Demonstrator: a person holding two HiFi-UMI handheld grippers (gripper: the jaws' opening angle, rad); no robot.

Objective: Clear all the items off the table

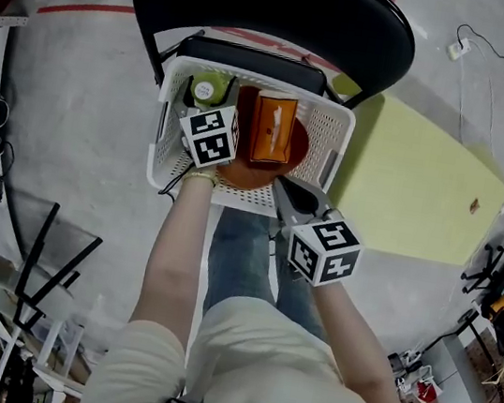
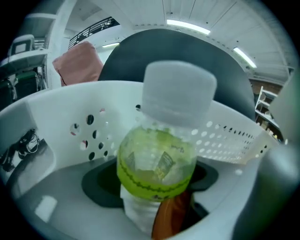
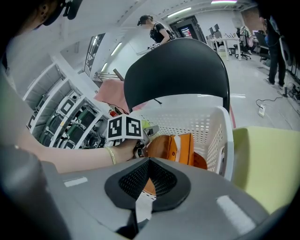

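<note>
A white basket (image 1: 341, 117) stands on a black chair (image 1: 282, 11). In it are a bottle (image 1: 208, 89) with a green label and white cap, an orange carton (image 1: 273, 128) and a brown-orange dish (image 1: 297, 146). My left gripper (image 1: 208, 109) reaches into the basket's left side. In the left gripper view the bottle (image 2: 157, 154) stands upright between the wide jaws with gaps on both sides, so the left gripper (image 2: 154, 190) is open. My right gripper (image 1: 284, 190) hovers at the basket's near right edge, shut and empty; its closed jaws fill the right gripper view (image 3: 147, 178).
A pale yellow-green table (image 1: 414, 193) lies to the right of the chair, its top bare. Shelves with gear (image 3: 70, 122) stand at the left, and cables lie on the grey floor (image 1: 79, 93). A person (image 3: 157, 30) stands far behind.
</note>
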